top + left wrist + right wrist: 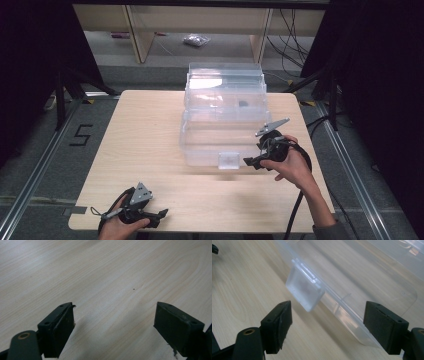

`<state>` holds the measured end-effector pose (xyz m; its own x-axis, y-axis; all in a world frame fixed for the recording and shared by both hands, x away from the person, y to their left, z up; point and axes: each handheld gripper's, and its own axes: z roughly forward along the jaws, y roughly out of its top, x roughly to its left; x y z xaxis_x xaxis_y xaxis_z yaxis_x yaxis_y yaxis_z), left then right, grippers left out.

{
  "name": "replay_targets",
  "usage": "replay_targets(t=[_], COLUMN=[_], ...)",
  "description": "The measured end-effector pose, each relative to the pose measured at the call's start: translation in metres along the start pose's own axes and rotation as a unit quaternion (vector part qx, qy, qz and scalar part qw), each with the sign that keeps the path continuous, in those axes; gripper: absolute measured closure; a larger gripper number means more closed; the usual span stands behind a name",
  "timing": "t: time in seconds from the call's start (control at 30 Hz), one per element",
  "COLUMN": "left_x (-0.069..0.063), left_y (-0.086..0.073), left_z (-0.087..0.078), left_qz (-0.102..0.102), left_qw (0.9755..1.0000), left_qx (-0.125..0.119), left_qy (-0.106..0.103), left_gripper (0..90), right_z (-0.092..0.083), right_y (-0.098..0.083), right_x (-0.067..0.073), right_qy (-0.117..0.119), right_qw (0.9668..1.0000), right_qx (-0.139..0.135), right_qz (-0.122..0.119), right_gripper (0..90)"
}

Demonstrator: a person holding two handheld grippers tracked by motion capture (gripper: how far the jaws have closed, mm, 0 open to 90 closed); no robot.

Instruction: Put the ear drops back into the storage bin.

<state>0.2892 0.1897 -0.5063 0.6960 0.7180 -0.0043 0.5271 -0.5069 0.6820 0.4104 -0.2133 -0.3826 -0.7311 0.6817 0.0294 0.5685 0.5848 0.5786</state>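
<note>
Right hand-held gripper (pixel 327 325) held wide at the latch of a clear storage box.
Nothing is gripped between its jaws; the box's frosted latch (pixel 305 288) is seen just ahead of them. The clear plastic storage box (pixel 222 117) is set mid-bench (pixel 150 150). The left hand-held gripper (pixel 113 327) is held wide open over bare wood near the front edge.

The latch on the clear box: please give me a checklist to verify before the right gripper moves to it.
1. Right gripper open: ok, jaws stand wide, nothing between them.
2. Latch in sight ahead of the jaws: ok.
3. Pads touching the latch: not ok, a gap remains.
4. Clear box resting flat on the table: ok.
5. Left gripper out of the way: ok, open, low at the near table edge.
6. Latch fastened or released: cannot tell.
</note>
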Motion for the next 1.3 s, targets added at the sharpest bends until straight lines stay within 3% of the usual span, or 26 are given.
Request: replay_targets(t=[0.07, 0.1, 0.13, 0.17, 0.3, 0.33, 0.4, 0.43, 0.6, 0.7, 0.73, 0.9, 1.07, 1.1, 1.17, 1.2, 1.27, 1.3], left_x=[0.000, 0.000, 0.000, 0.000, 0.001, 0.000, 0.000, 0.002, 0.001, 0.001, -0.001, -0.001, -0.002, 0.000, 0.000, 0.000, -0.001, -0.001], left_y=[0.000, 0.000, 0.000, 0.000, 0.000, 0.000, 0.000, 0.000, 0.000, 0.000, 0.000, 0.000, 0.000, 0.001, 0.001, 0.001, 0.000, 0.001], left_z=[0.001, 0.000, 0.000, 0.000, 0.000, 0.000, 0.000, -0.001, -0.002, -0.002, -0.001, -0.002, -0.001, -0.003, -0.003, -0.003, -0.002, -0.002], left_qz=[-0.003, -0.002, -0.002, -0.001, 0.006, -0.002, -0.003, 0.008, 0.006, 0.011, 0.000, 0.001, -0.004, 0.010, 0.014, 0.014, 0.008, 0.007], left_qw=[1.0000, 1.0000, 1.0000, 1.0000, 1.0000, 1.0000, 1.0000, 0.9999, 1.0000, 0.9999, 1.0000, 1.0000, 0.9999, 0.9999, 0.9999, 0.9999, 1.0000, 1.0000], left_qx=[-0.003, 0.000, 0.000, -0.001, 0.006, -0.002, -0.001, 0.008, 0.007, 0.006, -0.002, -0.003, -0.010, 0.005, 0.004, 0.005, 0.004, 0.004], left_qy=[0.001, 0.000, 0.000, 0.001, 0.004, 0.001, 0.002, 0.003, 0.003, 0.003, 0.001, -0.002, -0.001, 0.000, 0.000, -0.001, -0.001, -0.001], left_gripper=[15.9, 15.9, 15.9, 15.9, 15.9, 15.9, 15.9, 15.9, 15.9, 15.8, 15.9, 15.9, 15.9, 15.9, 15.9, 15.9, 15.9, 15.9], right_z=[-0.001, -0.001, -0.001, 0.001, 0.000, 0.002, 0.001, 0.002, 0.005, 0.006, 0.007, 0.012, 0.012, 0.013, 0.013, 0.013, 0.011, 0.013], right_y=[-0.001, -0.003, -0.003, -0.005, -0.008, -0.011, -0.012, -0.014, -0.019, -0.019, -0.020, -0.025, -0.030, -0.034, -0.034, -0.038, -0.039, -0.041], right_x=[0.002, 0.001, 0.001, 0.004, 0.008, 0.010, 0.011, 0.012, 0.021, 0.023, 0.025, 0.029, 0.031, 0.032, 0.031, 0.034, 0.034, 0.035], right_qy=[0.006, 0.010, 0.010, 0.012, 0.008, 0.007, 0.010, 0.006, 0.010, 0.013, 0.010, 0.012, 0.008, 0.007, 0.006, 0.002, 0.003, -0.001], right_qw=[1.0000, 0.9998, 0.9998, 0.9999, 0.9999, 0.9996, 0.9997, 0.9995, 0.9983, 0.9980, 0.9978, 0.9968, 0.9971, 0.9968, 0.9963, 0.9968, 0.9974, 0.9965], right_qx=[0.002, -0.007, -0.007, -0.008, -0.006, -0.017, -0.014, -0.019, -0.042, -0.041, -0.043, -0.058, -0.059, -0.065, -0.067, -0.075, -0.067, -0.079], right_qz=[0.006, -0.014, -0.014, -0.003, 0.001, -0.021, -0.017, -0.024, -0.039, -0.046, -0.049, -0.054, -0.048, -0.046, -0.053, -0.028, -0.026, -0.026], right_gripper=[24.1, 24.1, 24.1, 24.1, 24.1, 24.1, 24.1, 24.1, 24.3, 24.4, 24.3, 24.3, 23.4, 23.5, 23.5, 23.5, 23.5, 23.5])
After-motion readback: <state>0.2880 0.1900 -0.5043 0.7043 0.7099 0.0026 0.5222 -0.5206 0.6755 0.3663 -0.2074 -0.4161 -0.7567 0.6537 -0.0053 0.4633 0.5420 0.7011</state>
